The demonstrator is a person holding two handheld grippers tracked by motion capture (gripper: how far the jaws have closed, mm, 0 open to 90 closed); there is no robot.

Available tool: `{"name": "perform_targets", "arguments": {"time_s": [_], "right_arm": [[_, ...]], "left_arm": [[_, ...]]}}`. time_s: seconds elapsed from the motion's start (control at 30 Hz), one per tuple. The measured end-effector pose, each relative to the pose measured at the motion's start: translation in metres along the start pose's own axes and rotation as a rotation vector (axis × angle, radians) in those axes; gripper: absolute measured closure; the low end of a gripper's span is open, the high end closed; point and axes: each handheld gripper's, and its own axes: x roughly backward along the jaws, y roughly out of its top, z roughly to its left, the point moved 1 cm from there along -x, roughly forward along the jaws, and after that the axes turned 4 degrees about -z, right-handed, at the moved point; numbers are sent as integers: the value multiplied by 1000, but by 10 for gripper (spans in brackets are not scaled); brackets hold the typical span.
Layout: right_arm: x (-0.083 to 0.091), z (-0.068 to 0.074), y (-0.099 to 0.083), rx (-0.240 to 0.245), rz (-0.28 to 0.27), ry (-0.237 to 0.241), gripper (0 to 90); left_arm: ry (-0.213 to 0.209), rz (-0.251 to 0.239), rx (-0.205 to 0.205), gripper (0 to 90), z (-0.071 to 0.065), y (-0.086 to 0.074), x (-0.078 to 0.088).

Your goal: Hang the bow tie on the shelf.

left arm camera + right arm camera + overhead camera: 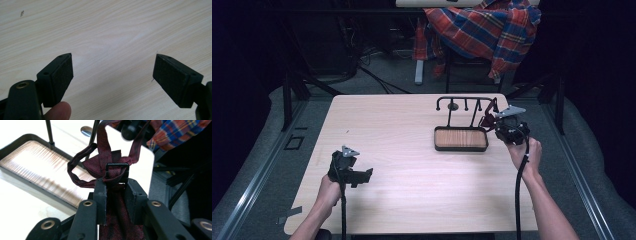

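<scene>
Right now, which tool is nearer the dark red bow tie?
Right. The right tool is shut on the dark red bow tie beside the rack; the left tool is open over bare table, well apart.

High view overlooks the table [412, 150]; gripper views sit close, sharing its wood top.
</scene>
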Motion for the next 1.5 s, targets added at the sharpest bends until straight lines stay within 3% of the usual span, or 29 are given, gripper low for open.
{"name": "perform_targets", "arguments": {"time_s": [0.6, 0.77, 1.07, 1.5], "right_arm": [[-21, 0, -19, -30, 78, 76, 721], [-28, 2, -24, -21, 114, 75, 719], [-34, -4, -31, -86, 106, 85, 712], [-37, 0, -30, -94, 114, 122, 619]], "left_arm": [[-6, -9, -23, 168, -5, 2, 0], [-2, -6, -20, 169, -3, 2, -1], [1, -8, -25, 170, -4, 3, 1], [-4, -8, -25, 170, -4, 2, 2]]}}
